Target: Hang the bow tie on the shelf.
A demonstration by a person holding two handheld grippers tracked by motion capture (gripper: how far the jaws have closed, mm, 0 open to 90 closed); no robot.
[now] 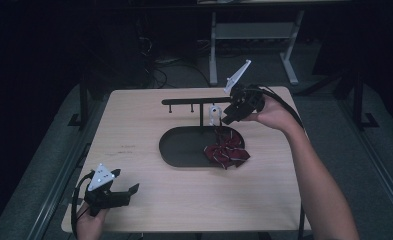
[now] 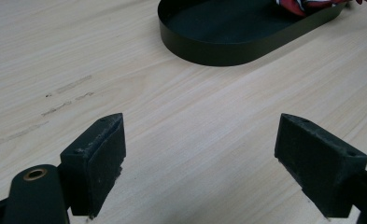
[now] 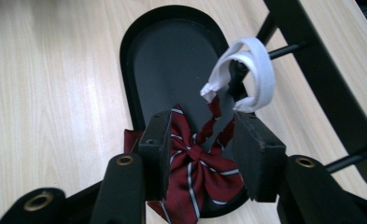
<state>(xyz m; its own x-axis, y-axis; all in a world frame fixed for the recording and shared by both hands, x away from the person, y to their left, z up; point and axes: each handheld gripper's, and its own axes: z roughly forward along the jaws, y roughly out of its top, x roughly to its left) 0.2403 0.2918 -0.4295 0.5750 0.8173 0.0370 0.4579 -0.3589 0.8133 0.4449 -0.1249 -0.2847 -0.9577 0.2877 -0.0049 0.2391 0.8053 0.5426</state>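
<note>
Right claw (image 1: 227, 118) is sitting up at the rack (image 1: 199, 102), jaws half spread and pinching nothing. The white loop (image 3: 249, 70) is hanging on a rack peg just past its tips, so that piece looks hung and released. The red striped bow tie (image 3: 195, 163) is lying in the black tray (image 1: 179, 147), at its right end, part of it spilling over the rim. Left claw (image 1: 118, 194) is idling low over the counter (image 1: 149, 195) near the front left corner, jaws wide apart, empty. I'd judge the bow tie is what's left to hang.

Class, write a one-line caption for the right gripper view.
Open right gripper above a red striped bow tie in a black tray.
</note>
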